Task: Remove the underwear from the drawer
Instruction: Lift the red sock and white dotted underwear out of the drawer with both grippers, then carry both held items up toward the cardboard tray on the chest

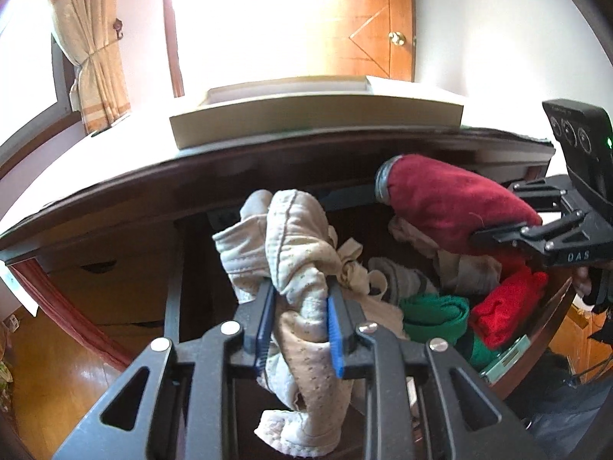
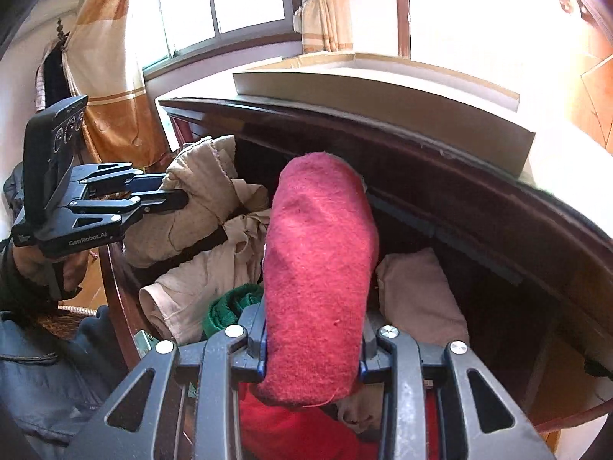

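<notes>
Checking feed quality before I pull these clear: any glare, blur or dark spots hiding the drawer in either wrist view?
Left wrist: window blown out white, drawer interior dark, cream garment sharp. Right wrist: glare upper right, red garment sharp, drawer's right side in shadow. Both bend straight edges.

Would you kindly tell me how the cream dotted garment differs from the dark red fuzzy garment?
The cream dotted garment is pale, thin and crumpled, hanging loosely; the dark red fuzzy garment is a thick, compact roll. The left tongs grip the cream one, the right tongs the red. Both are held above the open drawer.
</notes>
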### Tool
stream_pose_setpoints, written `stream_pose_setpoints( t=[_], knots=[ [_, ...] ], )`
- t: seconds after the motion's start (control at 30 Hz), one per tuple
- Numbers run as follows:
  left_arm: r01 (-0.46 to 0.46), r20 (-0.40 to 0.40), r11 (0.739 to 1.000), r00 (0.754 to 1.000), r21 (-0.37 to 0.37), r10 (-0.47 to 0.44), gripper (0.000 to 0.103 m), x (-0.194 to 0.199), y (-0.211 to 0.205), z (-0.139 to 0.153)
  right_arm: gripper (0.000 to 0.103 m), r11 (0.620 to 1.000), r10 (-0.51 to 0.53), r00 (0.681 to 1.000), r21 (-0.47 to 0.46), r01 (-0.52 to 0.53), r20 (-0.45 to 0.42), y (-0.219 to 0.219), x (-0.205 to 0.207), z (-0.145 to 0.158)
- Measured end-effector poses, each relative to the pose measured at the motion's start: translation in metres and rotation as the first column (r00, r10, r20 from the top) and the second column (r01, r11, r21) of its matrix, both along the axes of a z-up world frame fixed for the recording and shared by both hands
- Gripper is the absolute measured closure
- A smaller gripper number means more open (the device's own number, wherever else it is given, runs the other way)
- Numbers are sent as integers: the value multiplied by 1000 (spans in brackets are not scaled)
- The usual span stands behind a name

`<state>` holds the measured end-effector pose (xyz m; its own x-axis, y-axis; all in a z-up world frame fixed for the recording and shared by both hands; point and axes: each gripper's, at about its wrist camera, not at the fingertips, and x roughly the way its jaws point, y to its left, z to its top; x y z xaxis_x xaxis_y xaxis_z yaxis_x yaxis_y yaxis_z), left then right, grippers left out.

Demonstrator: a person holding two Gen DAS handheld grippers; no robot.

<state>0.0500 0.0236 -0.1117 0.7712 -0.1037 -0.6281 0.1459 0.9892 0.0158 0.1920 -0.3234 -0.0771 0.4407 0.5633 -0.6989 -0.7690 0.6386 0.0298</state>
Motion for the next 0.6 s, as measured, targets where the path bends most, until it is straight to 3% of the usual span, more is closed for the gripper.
stream_pose_setpoints(
  t=[0.6],
  knots=[
    [-8, 125, 1000, 992, -30, 12, 80, -10, -2, 13, 69, 994, -36, 992, 103, 24, 118, -16, -15, 14]
  ],
)
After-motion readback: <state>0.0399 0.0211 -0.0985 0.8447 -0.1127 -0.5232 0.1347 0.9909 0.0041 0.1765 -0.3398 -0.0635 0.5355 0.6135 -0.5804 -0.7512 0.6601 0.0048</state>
